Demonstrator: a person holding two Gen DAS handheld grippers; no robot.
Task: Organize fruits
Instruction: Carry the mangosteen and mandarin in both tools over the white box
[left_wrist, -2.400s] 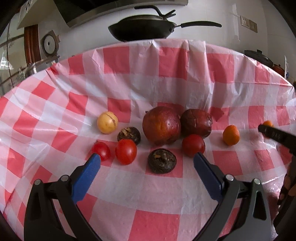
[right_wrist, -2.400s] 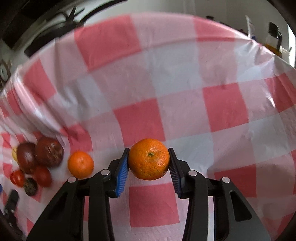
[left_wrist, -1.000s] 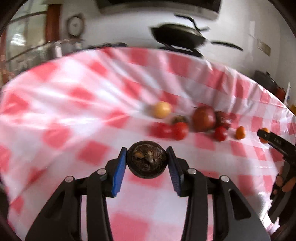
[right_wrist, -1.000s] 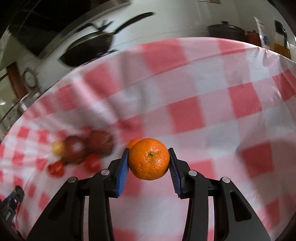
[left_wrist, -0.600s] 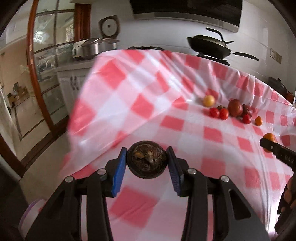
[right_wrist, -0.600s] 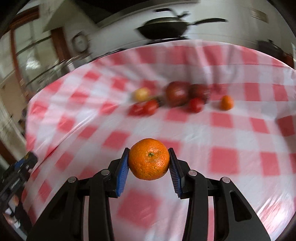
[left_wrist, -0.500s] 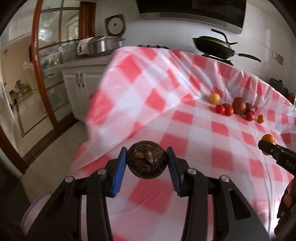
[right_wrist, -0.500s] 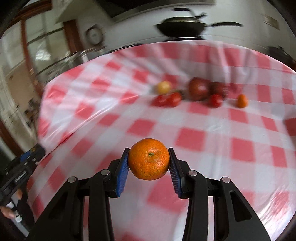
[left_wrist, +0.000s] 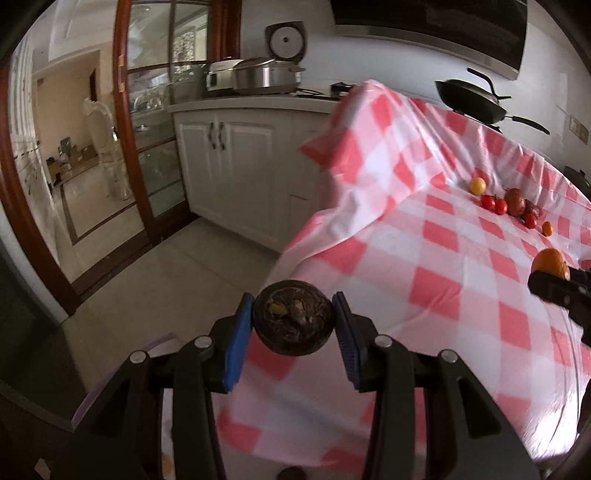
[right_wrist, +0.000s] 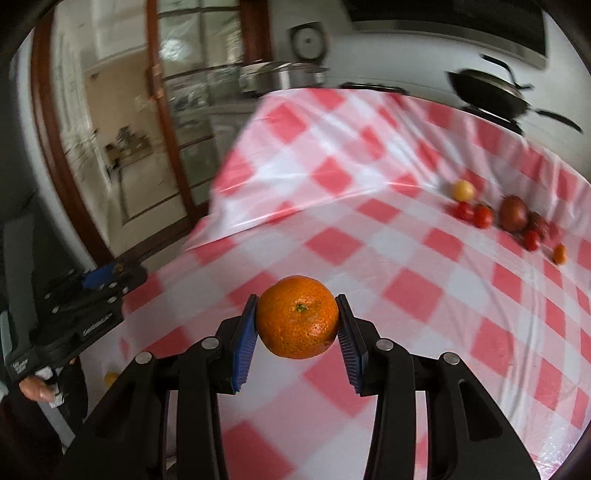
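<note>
Fingers (left_wrist: 236, 341) of left gripper (left_wrist: 293, 332) pinching dark fruit (left_wrist: 293, 322), right gripper (right_wrist: 297, 326) clamping orange (right_wrist: 297, 316) between pads

Left gripper (left_wrist: 293, 325): matte black linkage arms, silver round screw heads at pivots, blue ribbed pads (left_wrist: 236, 347) on both fingers. Right gripper (right_wrist: 297, 317): same build, black frame, silver screws, blue ribbed pads (right_wrist: 245, 339). White lettering on left gripper's side, illegible. Bare skin of hand (right_wrist: 35, 387) visible below it.
</note>
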